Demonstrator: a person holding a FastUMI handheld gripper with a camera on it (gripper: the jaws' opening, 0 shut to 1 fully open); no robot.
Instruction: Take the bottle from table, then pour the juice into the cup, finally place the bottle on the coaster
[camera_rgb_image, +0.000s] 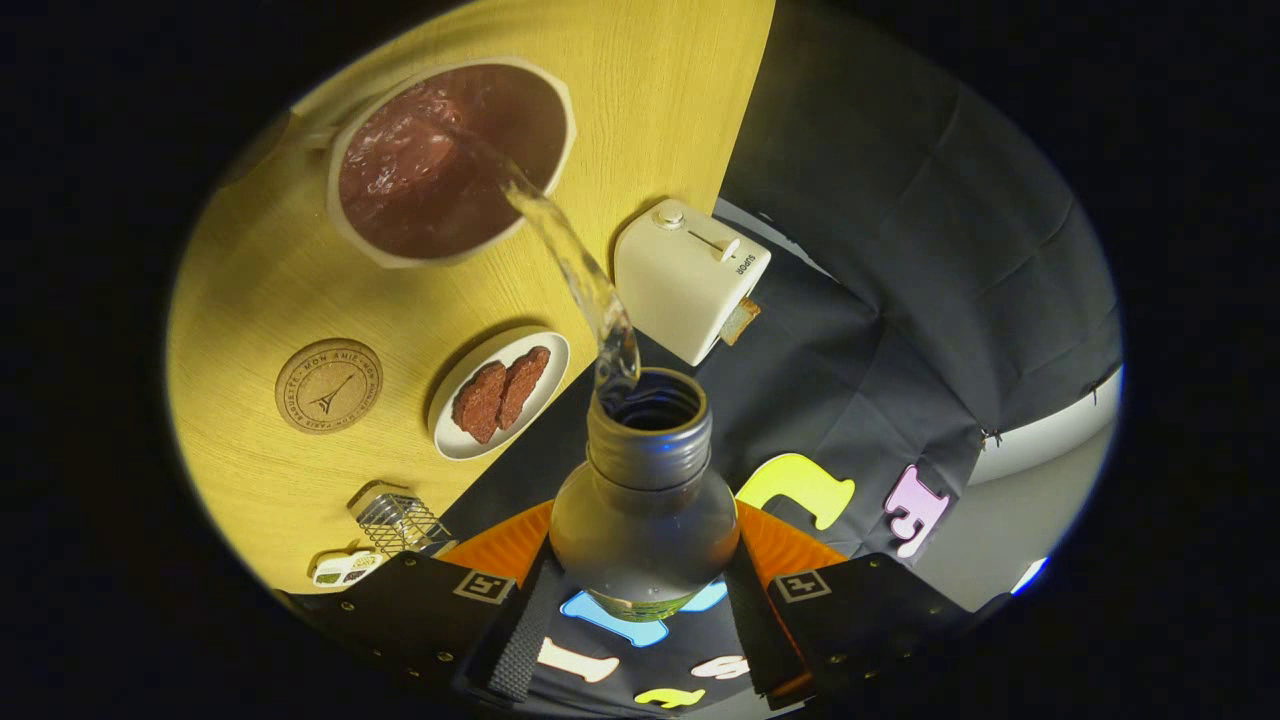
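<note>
My tool (645, 600) pinches the bottle (645, 500), one finger pressed on each side of its body, so the bottle sits right between the fingers with its open, threaded neck pointing ahead. The bottle is tipped, and a clear stream of juice (570, 260) runs from its mouth out beyond the fingers into the cup (450, 160). The cup stands well ahead of the tool on the worktop (640, 90), its pale rim ringing a dark, foamy pool of liquid.

The worktop is a yellow wood-grain surface. On it, nearer to the tool than the cup, lies a round cork coaster (328, 385) with nothing on it, and just beside it a small white plate (450, 435) carrying two brownish slices (500, 392). A white toaster (690, 275) stands near the worktop's edge, close to the stream, with a bit of toast showing at its slot. Close to my tool's fingers, a small wire rack (400, 520) rests at the worktop's near edge.

Beyond the worktop hangs the booth's dark cloth wall (900, 200), and a pale floor (1010, 520) shows below it.
</note>
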